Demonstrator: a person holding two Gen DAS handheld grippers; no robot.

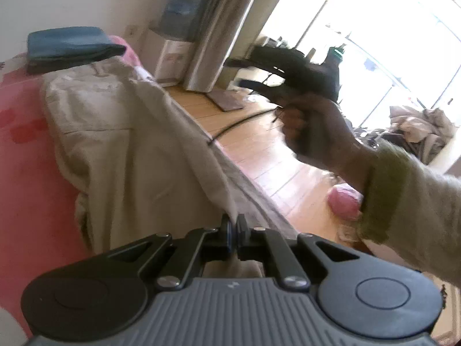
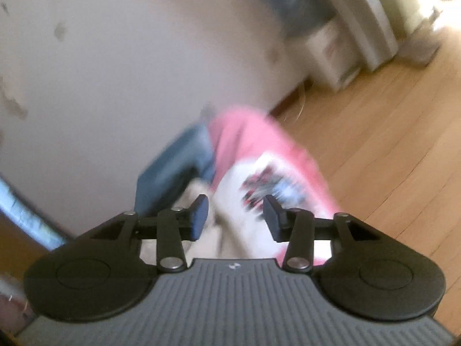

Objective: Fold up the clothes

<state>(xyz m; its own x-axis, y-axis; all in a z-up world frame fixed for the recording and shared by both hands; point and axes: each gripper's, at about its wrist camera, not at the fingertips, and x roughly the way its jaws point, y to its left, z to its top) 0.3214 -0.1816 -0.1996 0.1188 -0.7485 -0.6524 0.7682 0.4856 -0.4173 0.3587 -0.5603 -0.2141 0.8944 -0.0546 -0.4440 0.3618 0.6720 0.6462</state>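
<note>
L claw (image 1: 234,232): jaws pinched nearly together on the near edge of the beige trousers (image 1: 121,132), cloth running straight out from between the tips. So it held the garment by a hem/corner, right at its own nose.

R claw (image 2: 235,216): jaws stood wide, nothing between them. In the L wrist view the same R claw (image 1: 276,77) sat up in the air, well to the R of the L claw and forward of it, gripped by the person's hand (image 1: 317,132), clear of the cloth.

Where the trousers lay: spread on the pink bed cover (image 1: 26,173), long axis running away from the L claw, fwd and slightly L, w/ the far end stopping just short of a folded blue garment (image 1: 72,47). Its R edge draped along the bed side nearest the wood floor (image 1: 259,144). From the R claw, pale cloth showed below and betw. the tips, but view was blurred; couldn't tell how close.

Key relation: L claw was already on the garment at the near end; R claw was the free one, off to the R and above. Any fold along the long axis would prob. need a 2nd grip on the near edge beside the L claw, or on the R edge. R claw was the nearer one for that side.

Stage: cloth lay flat-ish and rumpled, w/ a layer doubled at the L side. Fits either mid-fold or smoothing out; couldn't settle which.

Risk, as a guess: a one-point grip would let the cloth sag & twist if lifted.
</note>
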